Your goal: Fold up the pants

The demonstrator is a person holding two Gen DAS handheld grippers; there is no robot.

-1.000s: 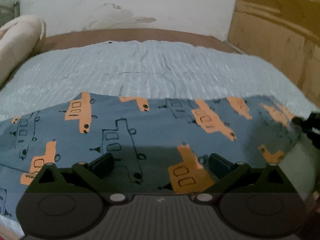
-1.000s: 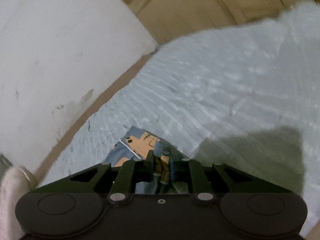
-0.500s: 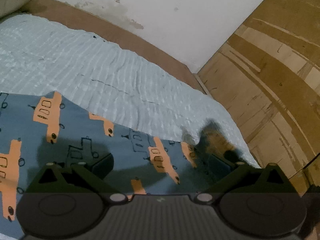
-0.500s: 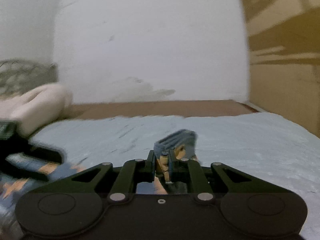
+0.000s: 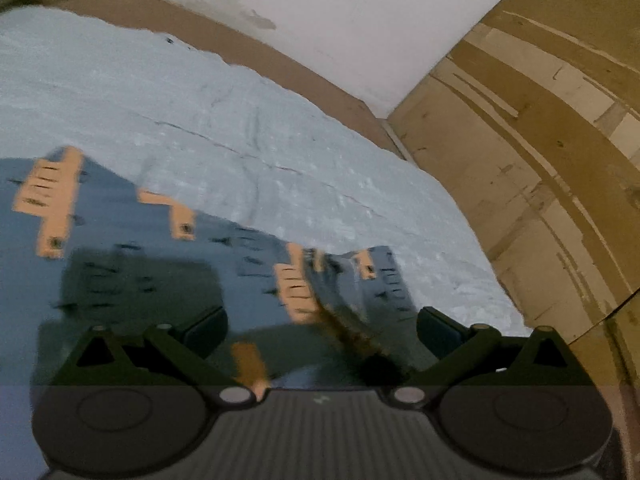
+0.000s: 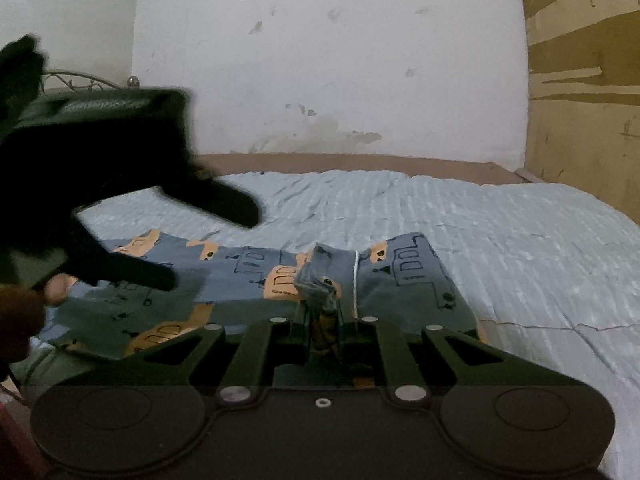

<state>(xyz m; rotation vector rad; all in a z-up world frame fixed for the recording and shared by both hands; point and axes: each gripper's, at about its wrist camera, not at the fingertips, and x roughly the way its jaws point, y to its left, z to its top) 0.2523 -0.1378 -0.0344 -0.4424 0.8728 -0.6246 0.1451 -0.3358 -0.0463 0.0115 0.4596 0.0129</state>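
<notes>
Lying flat: pants (image 6: pixel 248 268) | long axis left-right across bed (image 6: pixel 500 220)

Bed (image 6: pixel 500 232) with pale blue ribbed cover, lightly creased, fills the middle of both views; brown frame edge runs along its far side against the wall. Blue pants (image 6: pixel 256 272) with orange vehicle print lie on the cover, lower centre and left in right wrist view, lower left in left wrist view.
</notes>
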